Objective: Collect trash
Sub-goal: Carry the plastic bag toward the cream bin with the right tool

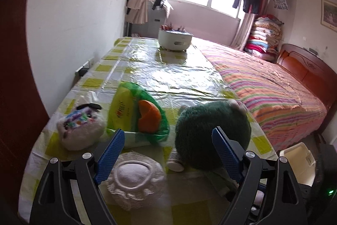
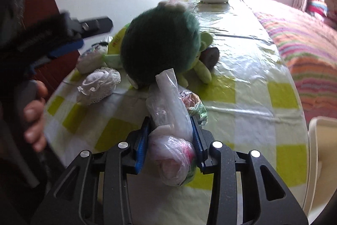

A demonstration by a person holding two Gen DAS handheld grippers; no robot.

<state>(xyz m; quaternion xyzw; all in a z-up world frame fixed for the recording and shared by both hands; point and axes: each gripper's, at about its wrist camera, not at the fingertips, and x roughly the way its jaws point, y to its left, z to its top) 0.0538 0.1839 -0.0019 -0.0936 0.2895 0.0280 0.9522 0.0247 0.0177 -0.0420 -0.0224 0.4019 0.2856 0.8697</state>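
On the table [image 2: 250,102] with its yellow-checked cloth, a green plush toy [image 2: 162,45] sits just beyond the right gripper [image 2: 171,125], whose blue fingers [image 2: 141,141] are clamped on a crumpled clear plastic bag of trash [image 2: 170,125] that fills the gap between them. The left gripper [image 1: 166,146] hangs over a white lace doily [image 1: 134,180] with its fingers wide apart, nothing between them.

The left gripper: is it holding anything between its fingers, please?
No, the left gripper stands open over the table, with nothing between its pads.
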